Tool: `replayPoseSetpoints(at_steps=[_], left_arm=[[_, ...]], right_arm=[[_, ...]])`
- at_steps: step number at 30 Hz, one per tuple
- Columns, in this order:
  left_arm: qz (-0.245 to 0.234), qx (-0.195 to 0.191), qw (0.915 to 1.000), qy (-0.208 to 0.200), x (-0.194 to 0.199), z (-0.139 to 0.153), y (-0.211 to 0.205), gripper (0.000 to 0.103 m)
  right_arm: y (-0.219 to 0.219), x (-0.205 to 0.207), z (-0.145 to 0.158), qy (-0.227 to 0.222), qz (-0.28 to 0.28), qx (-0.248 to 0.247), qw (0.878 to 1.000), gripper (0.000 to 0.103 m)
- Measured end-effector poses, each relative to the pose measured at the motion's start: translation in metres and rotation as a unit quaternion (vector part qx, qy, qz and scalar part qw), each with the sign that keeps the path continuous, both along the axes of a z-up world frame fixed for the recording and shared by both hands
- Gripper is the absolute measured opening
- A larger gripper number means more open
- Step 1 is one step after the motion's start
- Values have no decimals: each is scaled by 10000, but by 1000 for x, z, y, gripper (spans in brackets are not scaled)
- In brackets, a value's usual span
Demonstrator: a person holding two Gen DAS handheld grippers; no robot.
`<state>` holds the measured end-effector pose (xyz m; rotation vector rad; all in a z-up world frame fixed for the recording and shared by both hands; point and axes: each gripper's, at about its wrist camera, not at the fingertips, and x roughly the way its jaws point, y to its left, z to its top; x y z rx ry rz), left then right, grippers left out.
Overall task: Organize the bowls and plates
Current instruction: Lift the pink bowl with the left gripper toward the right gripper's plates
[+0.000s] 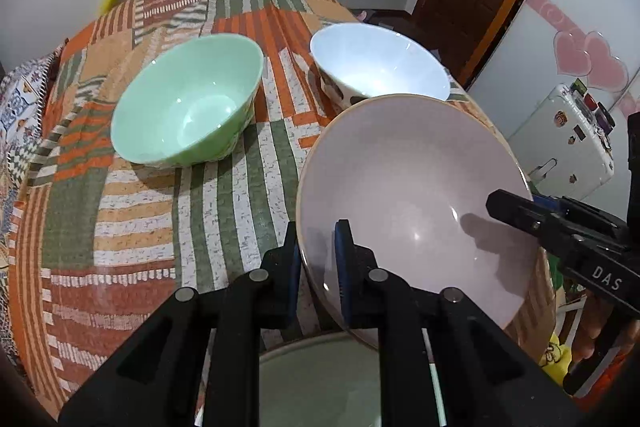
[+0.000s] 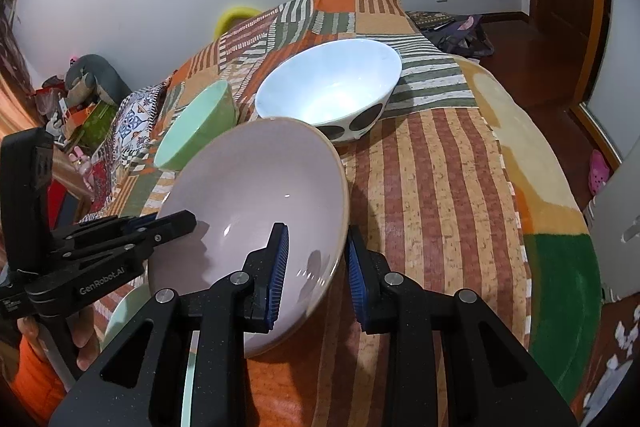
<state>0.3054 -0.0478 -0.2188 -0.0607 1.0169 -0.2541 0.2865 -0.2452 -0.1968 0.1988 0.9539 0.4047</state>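
the patchwork table [image 2: 440, 187] holds a green bowl [image 1: 184, 107] far left and a white bowl [image 1: 380, 67] far right, so the tilted pink bowl [image 1: 400, 187], near, could slip from thin rim pinches and strike them. the left gripper [image 1: 318, 267] and right gripper [image 2: 316, 267] are each nearly closed, clamping opposite rims between their pads.
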Motion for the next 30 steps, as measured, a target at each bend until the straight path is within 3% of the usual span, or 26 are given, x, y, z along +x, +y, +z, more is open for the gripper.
replayPoseSetpoints(at_steps=[16,30], left_arm=[[205,-123,9983,-539,-55,59,27,15],[771,-42,9932,-866,-128,91,91,15]], right_arm=[[21,-28,44,-498,222,92,9985,26],[81,-61,60,-735,877,140,9933,26]])
